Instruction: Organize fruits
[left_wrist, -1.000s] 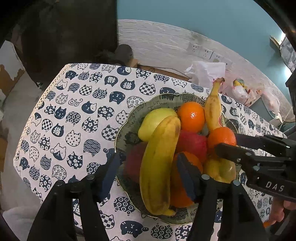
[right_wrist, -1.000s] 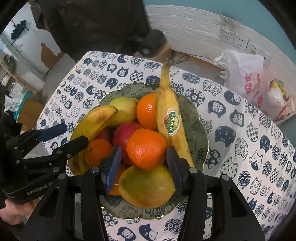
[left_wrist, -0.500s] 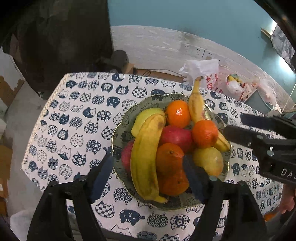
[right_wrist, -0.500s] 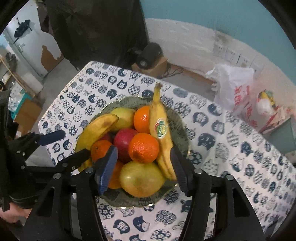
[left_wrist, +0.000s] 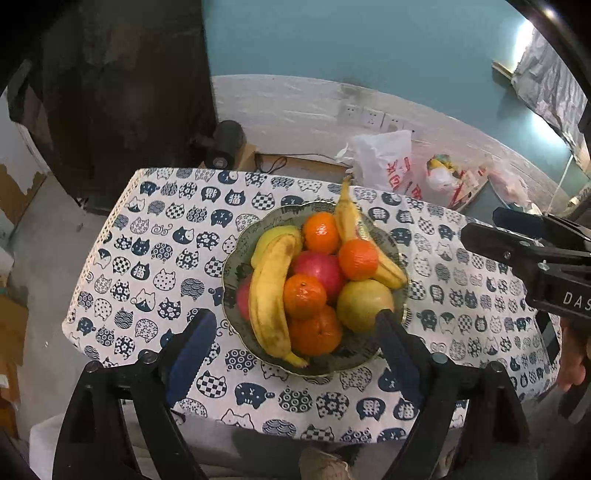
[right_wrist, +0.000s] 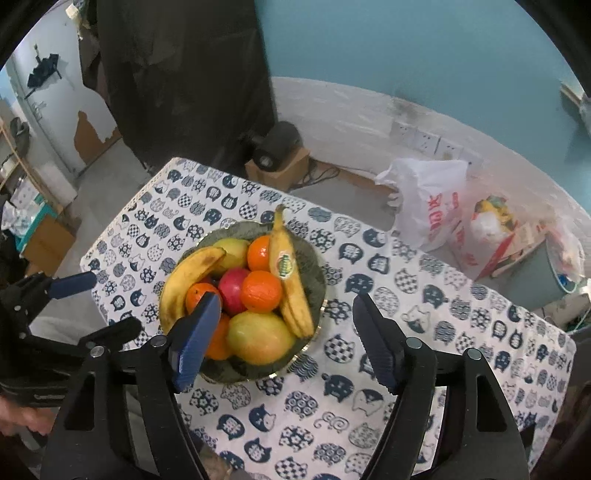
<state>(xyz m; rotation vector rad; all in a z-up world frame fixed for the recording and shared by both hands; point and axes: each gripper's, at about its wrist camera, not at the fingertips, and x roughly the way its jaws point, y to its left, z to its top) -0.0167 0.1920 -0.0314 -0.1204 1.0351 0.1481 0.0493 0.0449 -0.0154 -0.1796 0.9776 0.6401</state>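
Left wrist view: bowl (left_wrist: 236, 254) of fruit (left_wrist: 314, 273) now sits smaller than a second ago; left gripper (left_wrist: 291, 343) and right gripper (right_wrist: 282, 336) have both pulled back, jaws apart, empty. All fruit piled in the bowl mid-table; sorting looks finished.

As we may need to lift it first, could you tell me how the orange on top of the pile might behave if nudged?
The top orange is round and perched on other fruit, so it would probably roll. Its dimpled skin probably gives fair grip.
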